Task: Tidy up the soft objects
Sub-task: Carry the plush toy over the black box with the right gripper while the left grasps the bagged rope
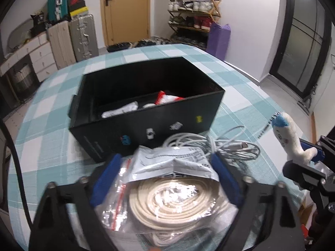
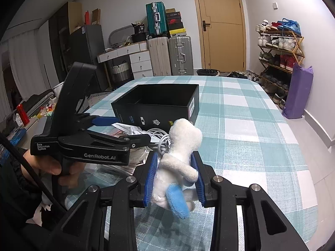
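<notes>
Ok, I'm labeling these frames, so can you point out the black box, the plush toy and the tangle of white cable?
black box (image 1: 159,123): left wrist view, on its near outer wall.
plush toy (image 2: 184,138): right wrist view, on its white body above the pads.
white cable (image 1: 230,146): left wrist view, on the loops beside the box.

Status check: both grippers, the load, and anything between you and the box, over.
Left gripper astride clear bag of coiled cream rope. Right gripper shut on white-and-blue plush toy. Open black box ahead; white cable tangle in front.
</notes>
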